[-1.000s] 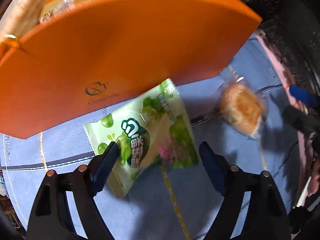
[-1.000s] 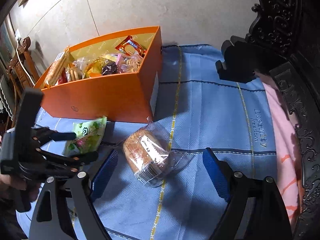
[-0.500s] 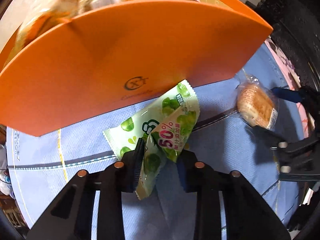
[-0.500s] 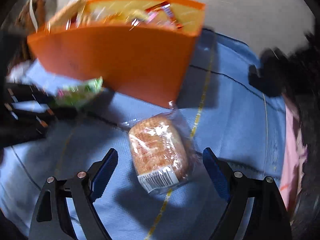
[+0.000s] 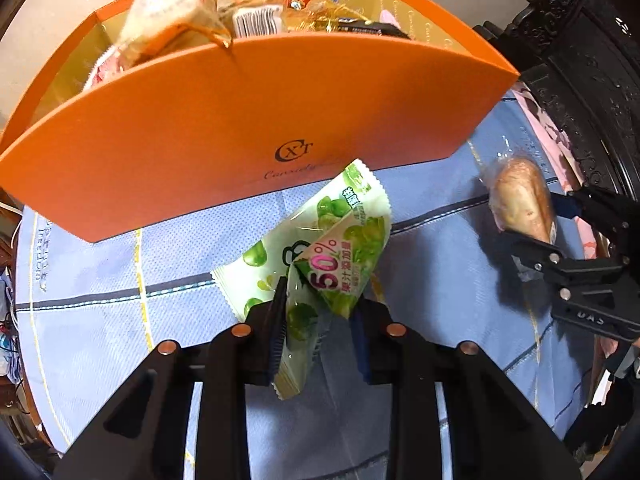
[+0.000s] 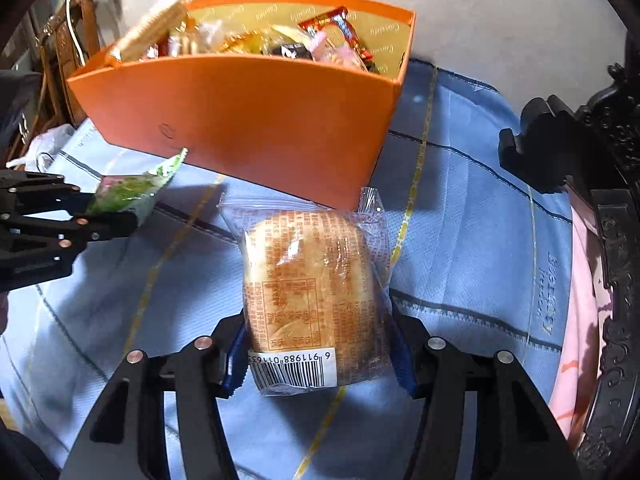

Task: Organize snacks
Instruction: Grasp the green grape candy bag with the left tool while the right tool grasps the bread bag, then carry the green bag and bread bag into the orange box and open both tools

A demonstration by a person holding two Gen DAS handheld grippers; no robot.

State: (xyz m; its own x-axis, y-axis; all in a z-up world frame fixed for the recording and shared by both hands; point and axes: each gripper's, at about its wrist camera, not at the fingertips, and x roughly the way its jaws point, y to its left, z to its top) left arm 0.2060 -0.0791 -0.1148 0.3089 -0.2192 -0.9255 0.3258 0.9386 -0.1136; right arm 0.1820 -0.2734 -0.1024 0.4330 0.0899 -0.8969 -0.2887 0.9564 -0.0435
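Pale blue cloth (image 6: 460,240) with yellow and dark stripes covers the surface, set against a plain light wall; dark carved wooden furniture (image 6: 612,184) fills the right edge, with pink fabric beside it.

At far left in the right wrist view, the left gripper (image 5: 318,316) pinches a crumpled green candy packet (image 5: 332,256), lifted clear of the cloth just in front of the box.

Across the upper centre stands an orange box (image 6: 248,120), open-topped and already crowded with wrapped snacks, so most of the sorting looks done.

At lower centre, the right gripper (image 6: 318,356) is pressed against both sides of a bun in clear wrap (image 6: 316,296), barcode end nearest the camera; whether it has left the cloth is unclear.

No other loose snacks show on the cloth, so these two packets seem to be the last to go into the box.
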